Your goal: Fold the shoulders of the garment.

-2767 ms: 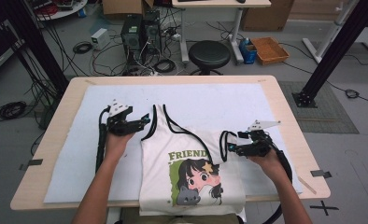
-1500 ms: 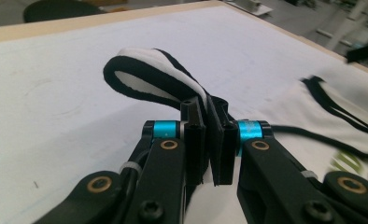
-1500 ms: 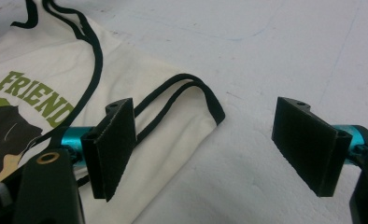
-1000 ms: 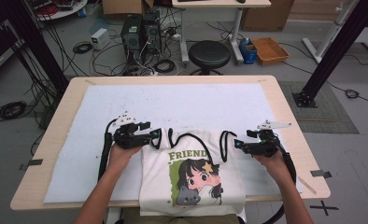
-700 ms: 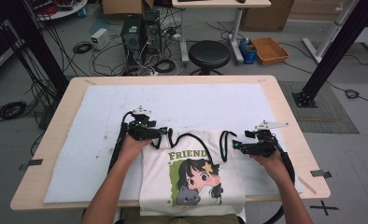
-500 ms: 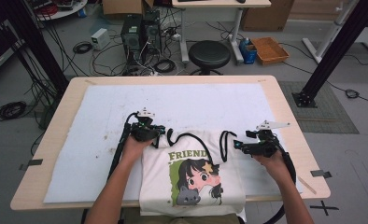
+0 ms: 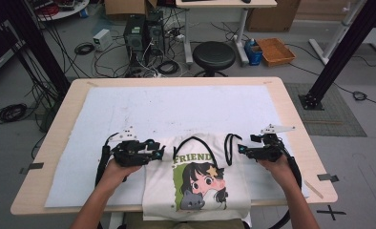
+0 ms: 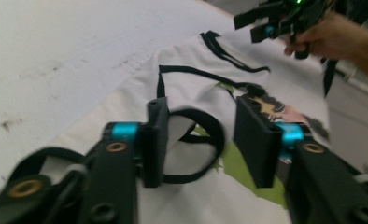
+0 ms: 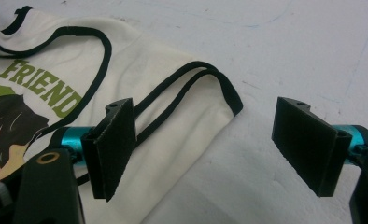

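Note:
A cream sleeveless shirt (image 7: 198,191) with black trim, a green "FRIEND" print and a cartoon girl lies at the near middle of the white mat (image 7: 176,109). Both shoulder straps are folded inward onto it. My left gripper (image 7: 158,151) is at the shirt's left edge, open; in the left gripper view (image 8: 198,140) its jaws straddle a black strap loop (image 8: 205,140) without touching it. My right gripper (image 7: 241,150) hovers by the shirt's right edge, open. In the right gripper view (image 9: 205,144) one jaw is over the folded right strap (image 9: 191,88) and the other over bare mat.
The mat covers a wooden table (image 7: 176,82). Beyond the far edge are a black stool (image 7: 217,55), computer towers (image 7: 138,31), floor cables and an orange tray (image 7: 276,50). A black frame post (image 7: 339,52) stands at the right. The other hand's gripper (image 8: 278,18) is seen farther off.
The left strap, spread out earlier, now lies folded inward. My left gripper went toward the shirt's middle, then pulled back left and nearer the person. The right gripper barely moved.

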`<state>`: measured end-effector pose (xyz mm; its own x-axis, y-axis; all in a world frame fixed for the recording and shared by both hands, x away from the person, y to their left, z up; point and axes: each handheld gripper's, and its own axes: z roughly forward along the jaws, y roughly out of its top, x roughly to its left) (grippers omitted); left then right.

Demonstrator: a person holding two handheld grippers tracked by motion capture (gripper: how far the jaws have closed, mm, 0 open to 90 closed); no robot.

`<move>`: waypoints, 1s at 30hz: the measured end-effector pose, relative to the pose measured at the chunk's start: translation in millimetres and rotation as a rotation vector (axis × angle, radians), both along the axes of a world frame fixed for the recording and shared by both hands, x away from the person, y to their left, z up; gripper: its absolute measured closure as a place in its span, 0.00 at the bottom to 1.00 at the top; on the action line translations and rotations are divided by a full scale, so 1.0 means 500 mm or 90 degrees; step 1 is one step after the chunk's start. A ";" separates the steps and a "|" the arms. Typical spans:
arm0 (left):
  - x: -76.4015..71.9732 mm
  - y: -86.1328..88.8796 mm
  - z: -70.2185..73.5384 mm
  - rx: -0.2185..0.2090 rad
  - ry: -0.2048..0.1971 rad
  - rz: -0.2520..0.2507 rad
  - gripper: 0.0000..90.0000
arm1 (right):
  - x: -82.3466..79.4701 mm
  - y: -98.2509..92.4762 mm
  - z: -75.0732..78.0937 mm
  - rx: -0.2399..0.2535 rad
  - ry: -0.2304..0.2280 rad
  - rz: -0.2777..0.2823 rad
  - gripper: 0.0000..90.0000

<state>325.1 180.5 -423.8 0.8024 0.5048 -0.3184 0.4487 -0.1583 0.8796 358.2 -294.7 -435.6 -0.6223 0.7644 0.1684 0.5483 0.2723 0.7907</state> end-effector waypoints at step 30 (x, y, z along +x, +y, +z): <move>-0.026 -0.089 -0.035 0.235 -0.025 0.063 0.95 | -0.096 0.126 0.006 -0.137 -0.016 0.189 0.94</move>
<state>312.2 135.8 -441.4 0.7522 0.6552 -0.0699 0.4441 -0.4257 0.7884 310.0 -231.8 -432.5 -0.8240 0.5665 0.0045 0.4016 0.5786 0.7099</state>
